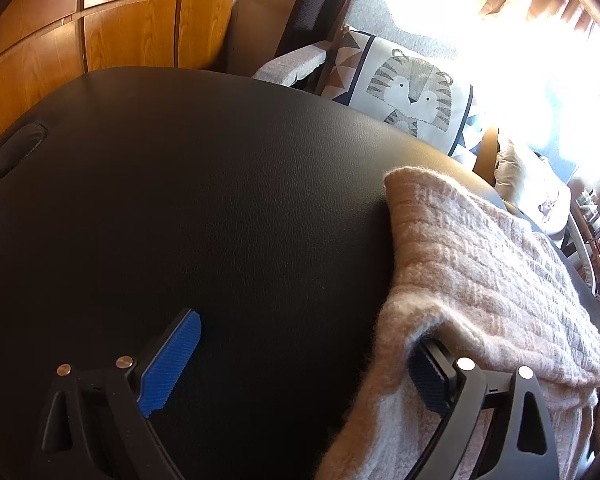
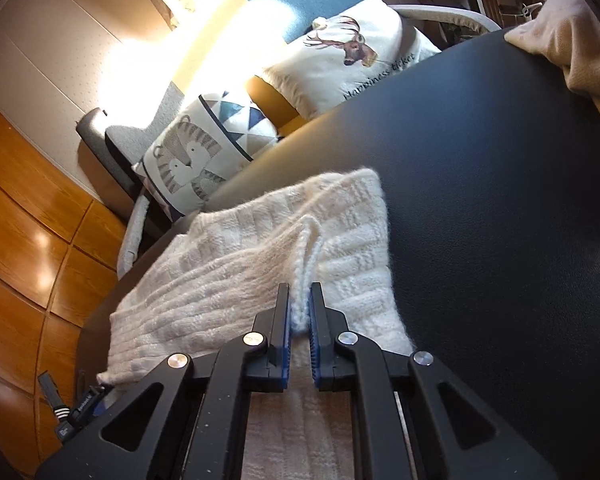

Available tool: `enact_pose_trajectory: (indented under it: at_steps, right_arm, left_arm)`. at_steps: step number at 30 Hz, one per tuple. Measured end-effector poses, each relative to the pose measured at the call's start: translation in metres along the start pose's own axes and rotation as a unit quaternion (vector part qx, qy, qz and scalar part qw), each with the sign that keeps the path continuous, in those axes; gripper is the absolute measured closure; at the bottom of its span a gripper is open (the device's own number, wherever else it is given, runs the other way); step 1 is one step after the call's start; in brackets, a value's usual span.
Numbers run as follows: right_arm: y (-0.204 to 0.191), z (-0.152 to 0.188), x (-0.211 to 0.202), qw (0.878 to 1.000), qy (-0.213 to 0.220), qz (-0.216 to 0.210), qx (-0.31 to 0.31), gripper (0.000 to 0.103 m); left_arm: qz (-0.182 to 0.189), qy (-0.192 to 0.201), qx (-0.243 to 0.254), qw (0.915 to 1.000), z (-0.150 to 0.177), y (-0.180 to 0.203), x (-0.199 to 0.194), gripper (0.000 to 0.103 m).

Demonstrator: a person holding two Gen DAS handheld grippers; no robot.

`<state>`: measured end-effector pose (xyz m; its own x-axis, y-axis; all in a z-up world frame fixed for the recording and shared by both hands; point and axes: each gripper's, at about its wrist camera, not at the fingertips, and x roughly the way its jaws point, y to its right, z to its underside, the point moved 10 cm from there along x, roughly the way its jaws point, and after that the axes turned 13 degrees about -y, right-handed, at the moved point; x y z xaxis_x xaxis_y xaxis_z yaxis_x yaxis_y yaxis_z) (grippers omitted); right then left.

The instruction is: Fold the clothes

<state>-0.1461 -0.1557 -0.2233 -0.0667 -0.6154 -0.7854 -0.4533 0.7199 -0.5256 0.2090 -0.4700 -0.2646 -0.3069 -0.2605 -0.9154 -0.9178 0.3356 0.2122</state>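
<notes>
- The right gripper point(image 2: 300, 308) points down at a slant, its two black fingers drawn almost together, blue pads point(image 2: 287, 330) pinching a raised fold of the cream knit point(image 2: 236, 280) between the jaws.
- The left gripper point(image 1: 304, 356) also tilts downward, jaws spread wide; its right finger is tucked under the knit's edge, its left finger clear of it.
</notes>
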Motion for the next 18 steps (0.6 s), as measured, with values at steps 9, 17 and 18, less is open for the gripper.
enact_pose_trajectory:
  at_steps: [9, 17, 18]
  right_arm:
    - [0.000, -0.005, -0.012, 0.986, 0.041, 0.133, -0.086, 0.037]
    - [-0.042, -0.009, -0.017, 0.966, 0.066, 0.174, -0.182, 0.037]
    - [-0.045, -0.006, -0.009, 0.963, 0.057, 0.176, -0.194, 0.037]
  left_arm:
    - [0.003, -0.007, 0.010, 0.9999, 0.001, 0.001, -0.002, 0.005]
    - [-0.009, 0.015, 0.038, 0.9991, 0.008, 0.000, -0.027, 0.005]
    - [-0.012, 0.019, 0.043, 0.9988, 0.008, 0.001, -0.030, 0.005]
